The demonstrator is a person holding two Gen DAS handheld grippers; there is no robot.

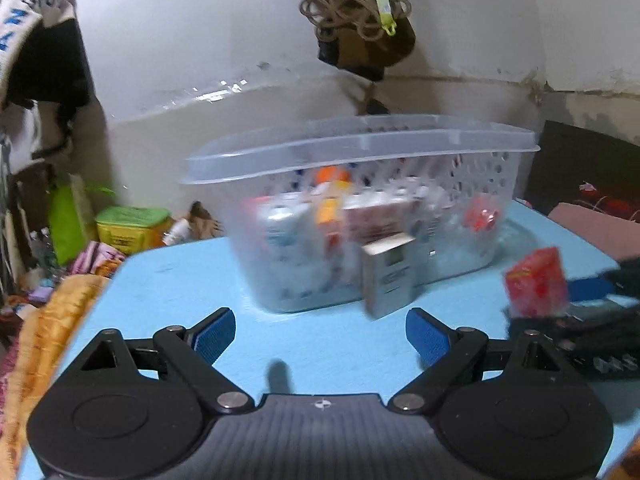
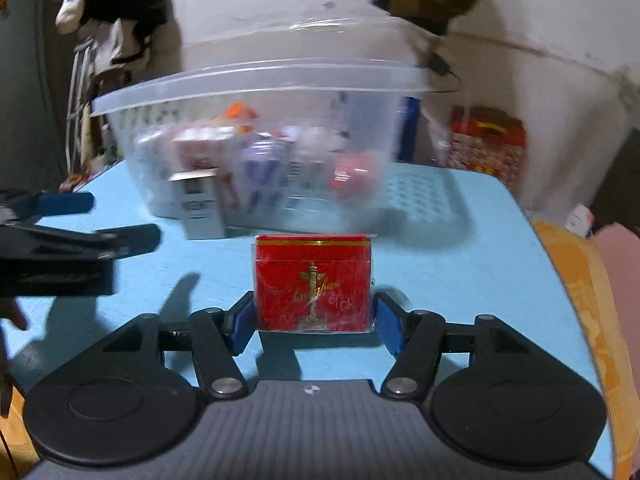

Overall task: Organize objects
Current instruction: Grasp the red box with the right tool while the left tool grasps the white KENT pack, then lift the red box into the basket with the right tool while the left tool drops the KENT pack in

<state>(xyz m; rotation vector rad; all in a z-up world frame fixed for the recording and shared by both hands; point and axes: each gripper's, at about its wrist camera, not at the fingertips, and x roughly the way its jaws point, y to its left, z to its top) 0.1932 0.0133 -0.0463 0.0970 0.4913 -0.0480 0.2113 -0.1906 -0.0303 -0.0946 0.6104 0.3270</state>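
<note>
A clear plastic basket (image 1: 472, 148) (image 2: 168, 92) holding several small boxes stands on the blue table (image 1: 312, 344) (image 2: 452, 272). A grey-white Kent box (image 1: 390, 278) (image 2: 200, 206) stands upright in front of it. My left gripper (image 1: 320, 336) is open and empty, short of the Kent box. My right gripper (image 2: 314, 314) is shut on a red box with gold print (image 2: 314, 284), held just above the table; it also shows at the right of the left wrist view (image 1: 536, 282). The left gripper shows at the left of the right wrist view (image 2: 68, 240).
A white wall rises behind the table. Clothes and cloth piles (image 1: 60, 300) lie to the left, with a green-lidded tub (image 1: 132, 226). A brown bag (image 1: 360, 28) hangs above the basket. A red patterned box (image 2: 486, 144) and an orange cloth (image 2: 592, 320) are to the right.
</note>
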